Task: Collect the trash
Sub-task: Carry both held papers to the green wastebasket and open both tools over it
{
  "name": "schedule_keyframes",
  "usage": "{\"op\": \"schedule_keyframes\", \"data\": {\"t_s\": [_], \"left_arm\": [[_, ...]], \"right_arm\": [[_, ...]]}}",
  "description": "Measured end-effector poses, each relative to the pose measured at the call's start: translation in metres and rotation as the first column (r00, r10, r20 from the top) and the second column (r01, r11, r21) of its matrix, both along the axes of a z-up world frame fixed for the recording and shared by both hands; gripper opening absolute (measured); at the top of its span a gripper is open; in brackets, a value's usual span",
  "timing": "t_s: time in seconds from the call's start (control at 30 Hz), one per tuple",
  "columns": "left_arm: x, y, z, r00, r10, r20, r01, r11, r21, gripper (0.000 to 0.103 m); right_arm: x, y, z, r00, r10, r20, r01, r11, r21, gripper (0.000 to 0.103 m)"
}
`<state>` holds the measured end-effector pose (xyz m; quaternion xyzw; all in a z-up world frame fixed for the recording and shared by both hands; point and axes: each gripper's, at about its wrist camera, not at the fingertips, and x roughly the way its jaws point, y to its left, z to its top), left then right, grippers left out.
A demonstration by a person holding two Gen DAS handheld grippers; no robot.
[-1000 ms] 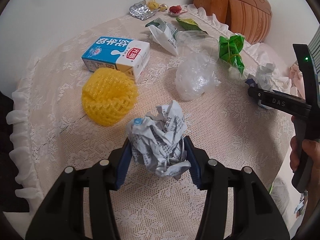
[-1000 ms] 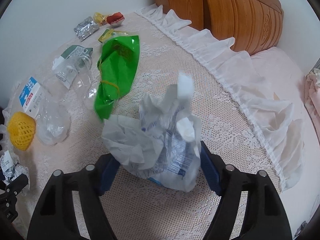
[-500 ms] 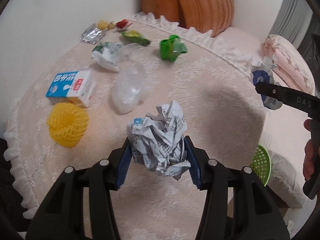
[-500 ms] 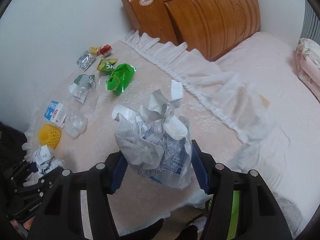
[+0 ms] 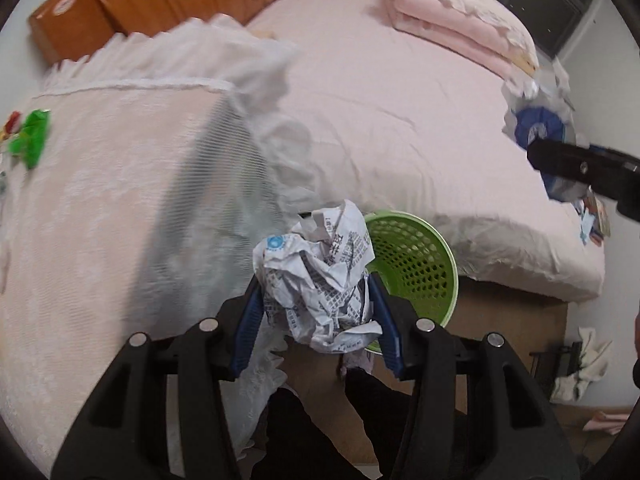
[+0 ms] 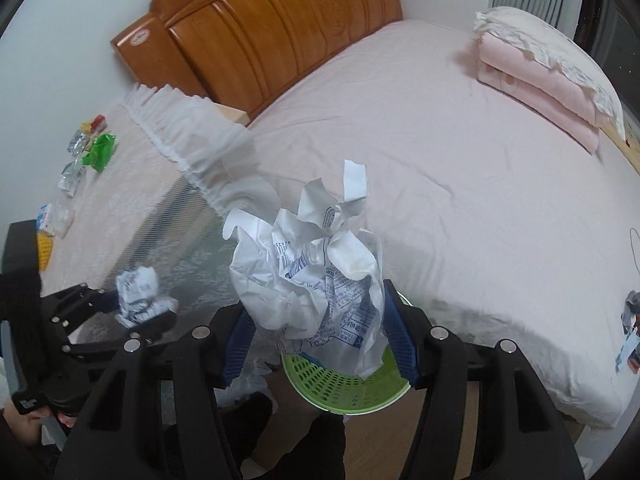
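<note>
A: What's nearest?

B: The left gripper (image 5: 316, 312), its fingers (image 5: 250, 316) clenched on a ball of printed paper (image 5: 320, 276). The ball hangs just short of the green basket (image 5: 424, 260) on the floor, probably so it can drop straight in.

A: And the other?

B: The right gripper (image 6: 316, 332) grasps a crumpled white bag (image 6: 312, 276) directly above the basket, seemingly the better placed for letting go.

A: What lies beyond the basket?

B: To its left the bench (image 6: 120, 200) under a lace cloth, with more trash: a green wrapper (image 6: 100, 152), a yellow net (image 6: 45, 250). Behind the basket the bed (image 6: 440, 152), farther off the headboard (image 6: 272, 28).
</note>
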<state>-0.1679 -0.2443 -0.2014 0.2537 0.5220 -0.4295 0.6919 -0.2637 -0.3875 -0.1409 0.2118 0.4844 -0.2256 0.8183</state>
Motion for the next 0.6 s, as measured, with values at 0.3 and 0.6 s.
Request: {"op": "schedule_keyframes", "data": {"t_s": [0.3, 0.6], "left_arm": [[-0.06, -0.063, -0.054, 0.996, -0.071, -0.055, 0.075, 0.994, 0.074, 0.051], [-0.076, -0.084, -0.048, 0.994, -0.106, -0.002, 0.106, 0.991, 0.083, 0.086]], "right_arm": [[-0.043, -0.046, -0.025, 0.999, -0.005, -0.048, 0.006, 1.0, 0.018, 0.061], [-0.061, -0.057, -0.044, 0.998, 0.021, -0.061, -0.018, 0.999, 0.04, 0.063]]}}
